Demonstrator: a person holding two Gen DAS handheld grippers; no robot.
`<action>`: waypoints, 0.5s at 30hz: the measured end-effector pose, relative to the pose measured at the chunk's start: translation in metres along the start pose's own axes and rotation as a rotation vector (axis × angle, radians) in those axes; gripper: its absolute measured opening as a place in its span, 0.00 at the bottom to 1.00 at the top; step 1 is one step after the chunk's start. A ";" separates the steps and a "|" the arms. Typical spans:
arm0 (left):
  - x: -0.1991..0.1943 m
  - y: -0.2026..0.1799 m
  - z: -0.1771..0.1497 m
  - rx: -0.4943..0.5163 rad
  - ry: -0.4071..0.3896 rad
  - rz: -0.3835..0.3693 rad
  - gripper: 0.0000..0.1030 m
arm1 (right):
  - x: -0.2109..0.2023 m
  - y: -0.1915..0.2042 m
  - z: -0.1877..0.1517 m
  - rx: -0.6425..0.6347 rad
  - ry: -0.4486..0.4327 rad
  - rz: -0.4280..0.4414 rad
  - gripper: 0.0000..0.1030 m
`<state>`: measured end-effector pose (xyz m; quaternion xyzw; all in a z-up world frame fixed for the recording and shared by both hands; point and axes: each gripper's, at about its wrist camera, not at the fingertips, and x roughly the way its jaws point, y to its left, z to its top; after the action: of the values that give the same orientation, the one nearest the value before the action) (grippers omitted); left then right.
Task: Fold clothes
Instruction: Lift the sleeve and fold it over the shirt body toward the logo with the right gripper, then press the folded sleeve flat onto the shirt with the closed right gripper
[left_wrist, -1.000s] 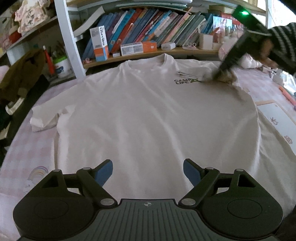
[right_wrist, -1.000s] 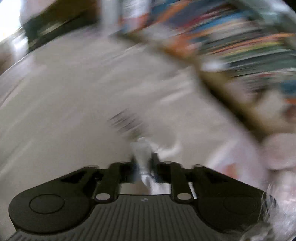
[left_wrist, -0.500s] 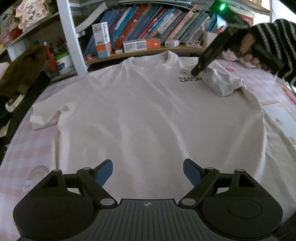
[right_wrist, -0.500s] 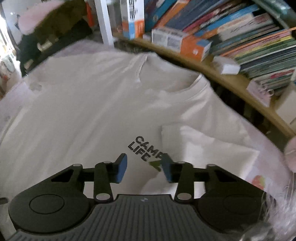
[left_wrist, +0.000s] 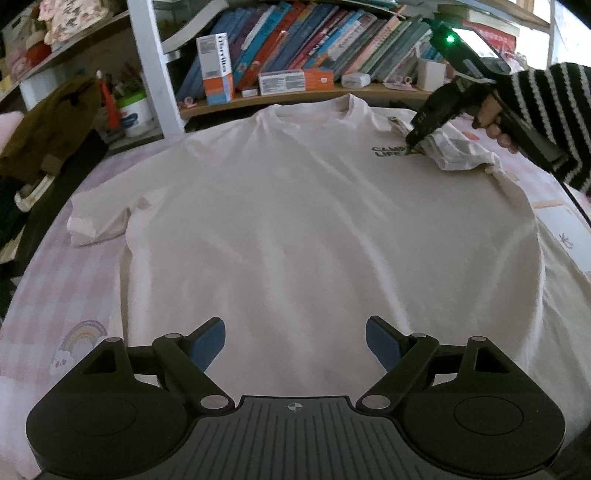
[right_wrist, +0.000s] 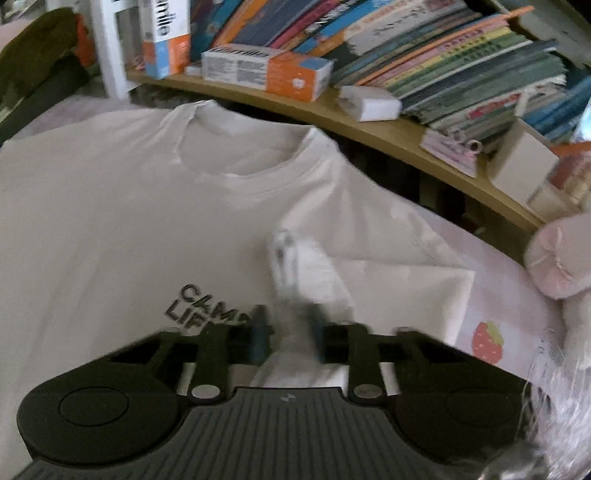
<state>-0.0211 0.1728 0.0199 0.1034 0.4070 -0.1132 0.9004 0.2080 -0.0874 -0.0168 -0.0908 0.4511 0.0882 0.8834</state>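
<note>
A pale T-shirt (left_wrist: 295, 221) lies face up across a pink checked bed sheet (left_wrist: 55, 302), its collar at the far side by a bookshelf (left_wrist: 295, 55) and its hem nearest the left-wrist camera. It is the biggest thing here and the biggest worry: it is wide and limp, so pulling it from one corner alone could drag the whole body askew or rake wrinkles across the chest.

The right sleeve (left_wrist: 458, 155) is folded in over the chest, bunched beside the dark printed logo (left_wrist: 388, 150) on the far right. The right gripper (right_wrist: 286, 334) is clenched on a ridge of that sleeve's cloth. The bite looks thin and near an edge, so it may slip out, or catch the body layer underneath and lift both together.

The left sleeve (left_wrist: 99, 218) lies spread out flat at the far left, not yet folded, which leaves the shirt lopsided.

The left gripper (left_wrist: 294, 341) hangs released over the near hem, jaws wide with nothing between them. With that hem unpinned, I judge it could creep toward the far side.
</note>
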 end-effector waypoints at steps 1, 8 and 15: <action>0.000 -0.001 0.000 0.005 -0.001 -0.001 0.83 | 0.000 -0.003 0.001 0.013 -0.002 0.005 0.02; 0.002 -0.001 0.003 0.002 0.002 -0.007 0.83 | -0.022 -0.051 0.003 0.472 -0.111 0.401 0.02; 0.001 -0.007 0.004 0.024 -0.012 -0.019 0.83 | -0.051 -0.055 0.007 0.347 -0.148 0.280 0.36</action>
<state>-0.0196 0.1651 0.0209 0.1097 0.4014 -0.1270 0.9004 0.1975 -0.1425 0.0328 0.1325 0.4017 0.1375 0.8956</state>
